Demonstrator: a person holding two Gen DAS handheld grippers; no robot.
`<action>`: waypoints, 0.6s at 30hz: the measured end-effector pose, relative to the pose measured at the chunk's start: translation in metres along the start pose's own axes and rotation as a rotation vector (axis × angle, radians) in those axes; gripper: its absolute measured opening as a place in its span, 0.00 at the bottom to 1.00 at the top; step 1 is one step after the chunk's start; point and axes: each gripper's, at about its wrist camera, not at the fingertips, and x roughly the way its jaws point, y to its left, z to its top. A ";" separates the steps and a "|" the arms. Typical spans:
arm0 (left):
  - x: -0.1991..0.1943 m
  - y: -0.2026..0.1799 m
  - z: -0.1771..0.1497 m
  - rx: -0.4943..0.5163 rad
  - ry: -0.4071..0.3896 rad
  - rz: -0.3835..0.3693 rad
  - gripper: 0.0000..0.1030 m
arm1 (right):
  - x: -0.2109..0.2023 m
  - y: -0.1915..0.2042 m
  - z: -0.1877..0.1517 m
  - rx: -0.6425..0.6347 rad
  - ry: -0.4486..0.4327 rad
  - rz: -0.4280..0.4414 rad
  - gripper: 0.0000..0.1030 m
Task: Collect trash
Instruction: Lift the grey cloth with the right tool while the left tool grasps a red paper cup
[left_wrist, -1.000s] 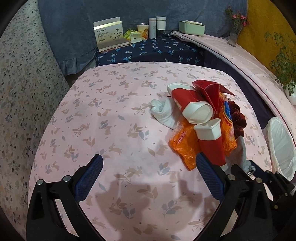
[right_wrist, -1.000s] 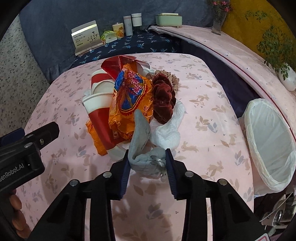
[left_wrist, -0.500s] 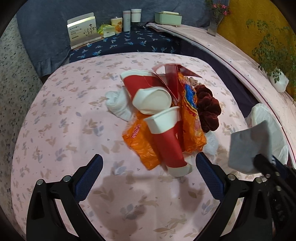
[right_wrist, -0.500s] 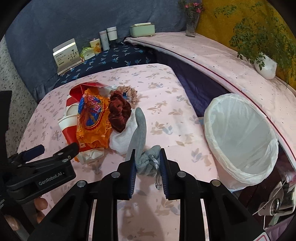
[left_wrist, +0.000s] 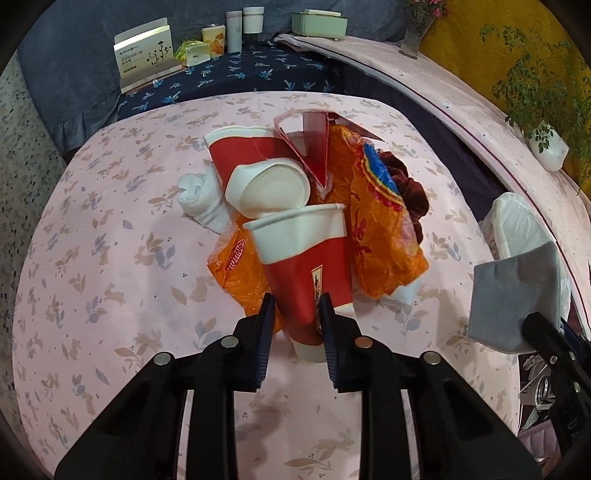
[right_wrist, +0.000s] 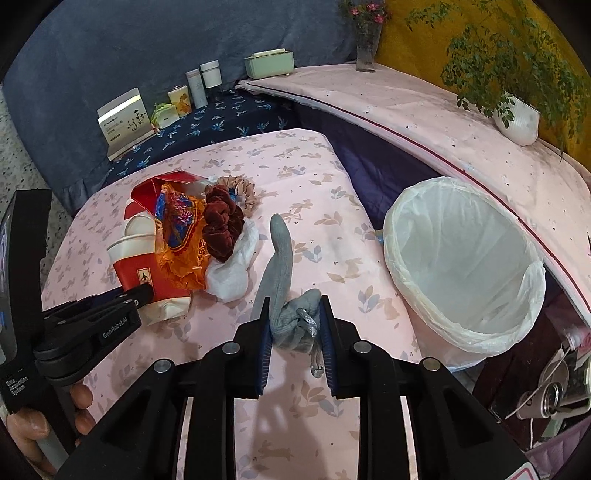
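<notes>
Left hand-held gripper closed onto cup.

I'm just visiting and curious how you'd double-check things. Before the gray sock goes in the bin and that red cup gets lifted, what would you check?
1. Right gripper pinching the gray sock: ok.
2. Bin open, liner in place: ok.
3. Sock over the bin: not ok, it is above the table.
4. Left gripper closed around the red cup: ok.
5. Cup free of the orange wrapper: cannot tell.
</notes>
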 end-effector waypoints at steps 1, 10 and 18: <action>-0.003 -0.001 -0.001 0.004 -0.006 0.004 0.22 | -0.001 0.000 0.000 0.001 -0.003 0.002 0.22; -0.042 -0.010 -0.007 0.037 -0.070 -0.014 0.22 | -0.022 -0.004 0.002 0.013 -0.053 0.012 0.22; -0.072 -0.036 -0.004 0.089 -0.131 -0.057 0.22 | -0.042 -0.015 0.005 0.036 -0.106 0.001 0.22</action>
